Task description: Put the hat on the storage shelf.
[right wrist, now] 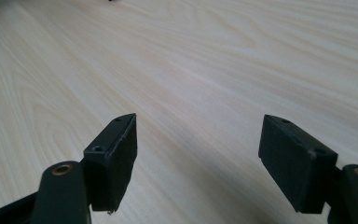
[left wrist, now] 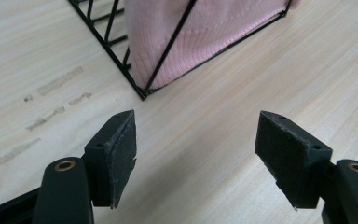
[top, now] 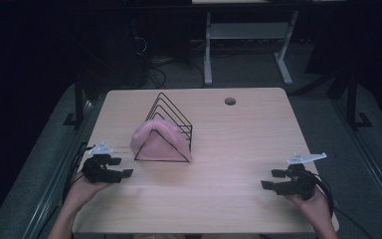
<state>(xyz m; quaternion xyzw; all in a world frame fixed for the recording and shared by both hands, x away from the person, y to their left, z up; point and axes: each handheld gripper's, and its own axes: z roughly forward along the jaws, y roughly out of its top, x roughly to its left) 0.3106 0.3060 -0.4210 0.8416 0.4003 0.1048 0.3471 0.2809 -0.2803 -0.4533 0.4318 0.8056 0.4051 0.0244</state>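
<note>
A pink cloth [top: 160,140] lies draped over a black wire rack [top: 171,130] that stands left of centre on the wooden table [top: 238,149], the fabric hanging down both sloped sides and sitting within the rack's triangular frames. The left gripper [top: 121,167] rests low at the near left of the table, just beside the rack's near corner but apart from it; in the left gripper view its pads [left wrist: 121,149] stand wide with nothing but bare tabletop between them, and the rack's corner [left wrist: 142,94] and the lower edge of the cloth [left wrist: 200,37] lie just ahead. The right gripper [top: 273,179] sits well apart from the rack at the near right, and its jaws are likewise released and empty (the right gripper view shows plain wood grain between the pads [right wrist: 116,154]). Neither tool touches the cloth or the rack. Judged from this layout, the work in hand concerns the cloth on the rack, and the step is either an approach not yet begun or a rest after placement; the pictures do not settle which. If the cloth is to be lifted off, the next move calls for the left gripper to advance past the rack's corner and pinch a fold of fabric clear of the wires, with the right gripper brought across to steady the rack, since the light frame looks liable to slide or tip when the cloth drags.
</note>
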